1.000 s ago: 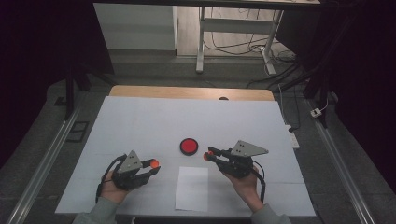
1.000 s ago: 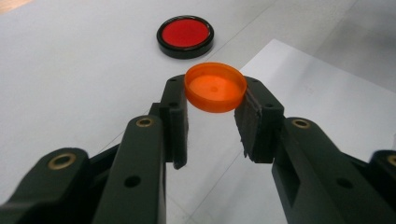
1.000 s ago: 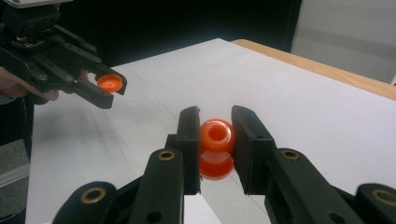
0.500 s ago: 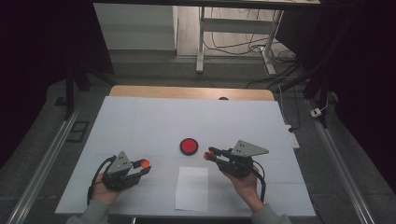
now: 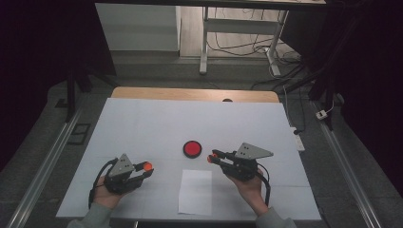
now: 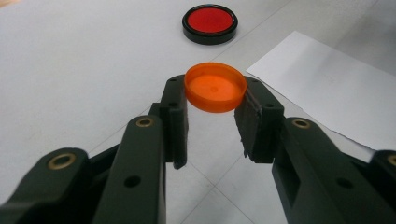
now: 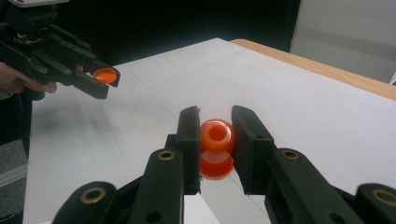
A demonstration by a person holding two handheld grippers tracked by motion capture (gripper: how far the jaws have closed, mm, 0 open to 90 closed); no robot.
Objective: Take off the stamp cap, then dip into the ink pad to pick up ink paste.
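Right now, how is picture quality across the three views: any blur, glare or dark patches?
High view: table evenly lit, surroundings nearly black. Left gripper view: orange cap sharp in the left gripper, nearest jaw parts soft. Right gripper view: orange spool glossy with small highlights in the right gripper, background dark.

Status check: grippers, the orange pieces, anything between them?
Left gripper shut on orange cap. Right gripper shut on orange spool. Red disc and paper sheet lie between, below.

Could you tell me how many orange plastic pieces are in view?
2: a flat orange plastic cap clamped in the left gripper, and a spool-shaped orange plastic piece clamped in the right gripper. None seems hidden.
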